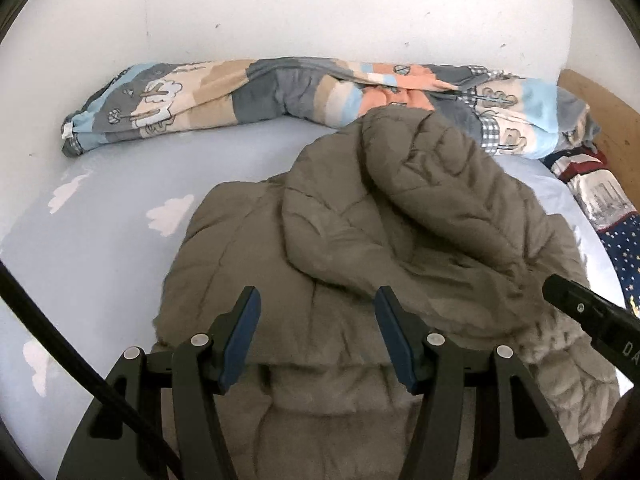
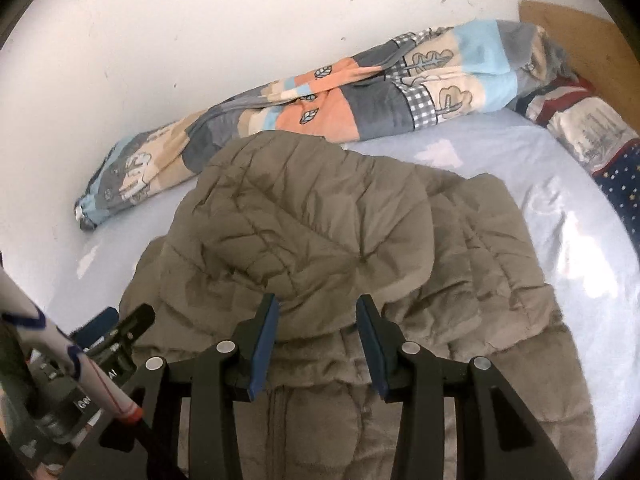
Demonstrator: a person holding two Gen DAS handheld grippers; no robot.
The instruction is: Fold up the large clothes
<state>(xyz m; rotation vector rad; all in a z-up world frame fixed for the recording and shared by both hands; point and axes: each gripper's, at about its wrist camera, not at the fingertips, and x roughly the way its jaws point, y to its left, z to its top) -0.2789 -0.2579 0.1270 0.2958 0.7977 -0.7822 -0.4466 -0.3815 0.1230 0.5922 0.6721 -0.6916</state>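
An olive quilted puffer jacket (image 1: 400, 220) lies on a pale blue sheet with white clouds (image 1: 100, 220). Its hood is folded down over the body. My left gripper (image 1: 316, 300) hovers over the jacket's near part, open, with only cloth showing behind the gap between its blue pads. In the right wrist view the jacket (image 2: 320, 208) fills the middle. My right gripper (image 2: 319, 310) stands open at the hood's lower edge, and no fabric is pinched between its pads. The left gripper's tip (image 2: 132, 320) shows at the lower left, and the right gripper's black tip (image 1: 560, 286) at the right edge.
A rolled patchwork duvet (image 1: 260, 92) lies along the white wall behind the jacket. Dark blue starred pillows (image 2: 624, 184) and a wooden headboard (image 2: 580, 40) are at the right. A black cable (image 1: 60, 344) crosses the lower left.
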